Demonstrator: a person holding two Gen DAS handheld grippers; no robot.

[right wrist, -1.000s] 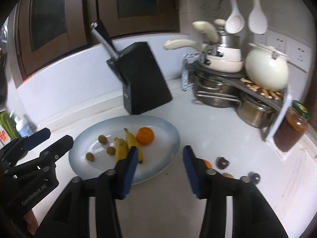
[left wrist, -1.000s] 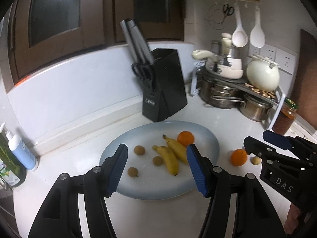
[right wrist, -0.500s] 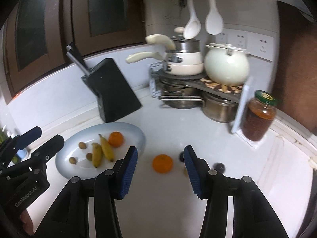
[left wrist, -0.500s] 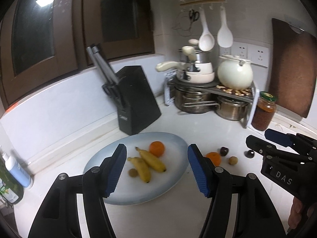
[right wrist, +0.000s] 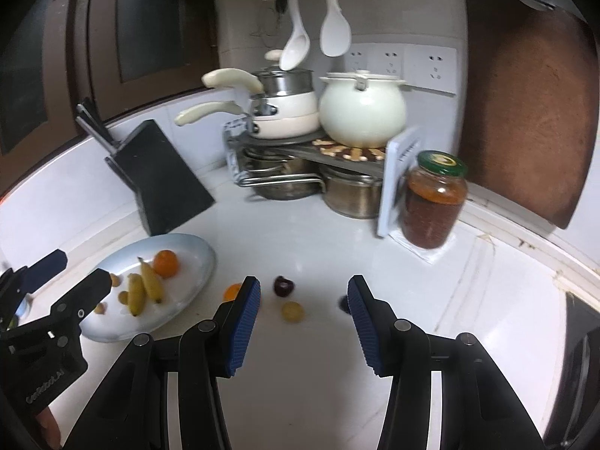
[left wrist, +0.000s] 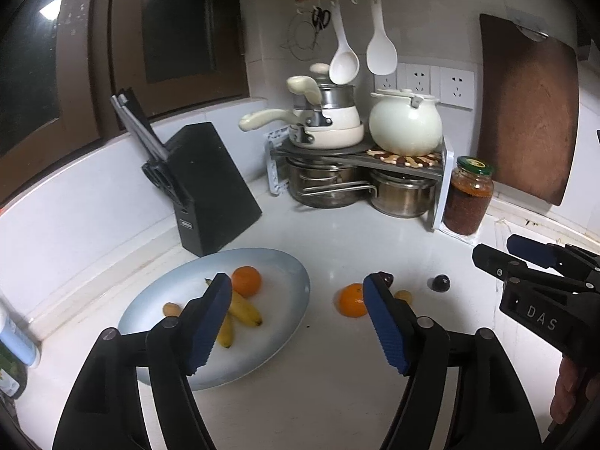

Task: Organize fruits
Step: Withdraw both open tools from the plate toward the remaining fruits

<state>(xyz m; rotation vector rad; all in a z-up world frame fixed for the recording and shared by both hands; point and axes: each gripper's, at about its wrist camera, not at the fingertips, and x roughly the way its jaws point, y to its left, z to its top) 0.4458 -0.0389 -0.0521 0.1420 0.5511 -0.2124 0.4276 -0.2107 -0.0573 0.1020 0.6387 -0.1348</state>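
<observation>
I have both grippers hovering empty over the white counter, jaws spread wide on the left gripper (left wrist: 296,324) and the right gripper (right wrist: 303,322) alike. The blue-grey plate (left wrist: 288,311) already carries two bananas (left wrist: 240,309), an orange (left wrist: 245,280) and some small brown fruits. Loose fruit sits on the counter at about three o'clock from the plate: a second orange (left wrist: 351,300), a dark red fruit (right wrist: 283,285), a small yellow fruit (right wrist: 292,311) and a dark round one (left wrist: 439,283). I judge this the approach to the next pick. From the right wrist view the yellow fruit lies at twelve o'clock between the fingers, so I would lower, straddle it and close gently.
</observation>
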